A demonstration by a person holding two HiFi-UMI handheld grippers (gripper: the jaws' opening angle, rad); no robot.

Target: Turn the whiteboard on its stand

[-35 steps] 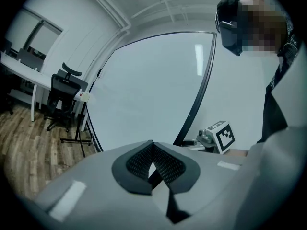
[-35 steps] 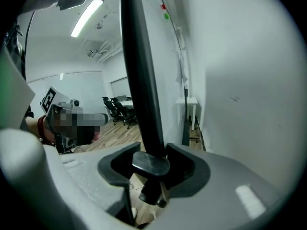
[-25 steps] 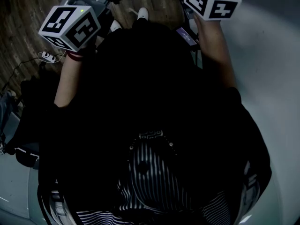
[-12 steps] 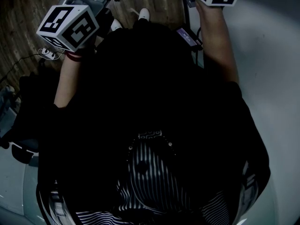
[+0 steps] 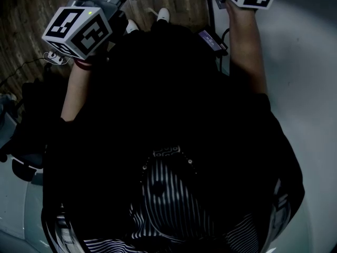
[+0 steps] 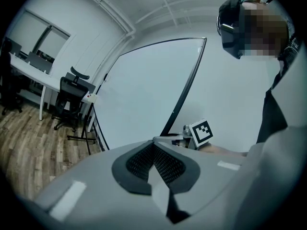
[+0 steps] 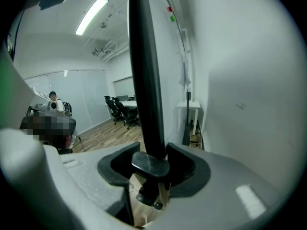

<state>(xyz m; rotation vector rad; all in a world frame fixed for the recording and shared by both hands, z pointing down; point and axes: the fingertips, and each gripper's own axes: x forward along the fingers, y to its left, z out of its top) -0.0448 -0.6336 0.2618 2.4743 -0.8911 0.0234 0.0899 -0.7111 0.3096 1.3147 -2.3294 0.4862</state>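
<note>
The right gripper [image 7: 151, 151] is held at the whiteboard frame [image 7: 144, 80]. Its jaws are set on either side of that black upright bar and are closing, with the pads laid against it, and the bare right forearm [image 5: 247, 57] is stretched forward toward the frame. The left gripper [image 6: 154, 145] is held clear of the frame, off to its left, with the jaws pressed together on nothing, and the bare left forearm [image 5: 73, 94] is raised forward with a band worn at the wrist [image 5: 84, 63].

No readable text, label, brand or number shows in any view.
</note>
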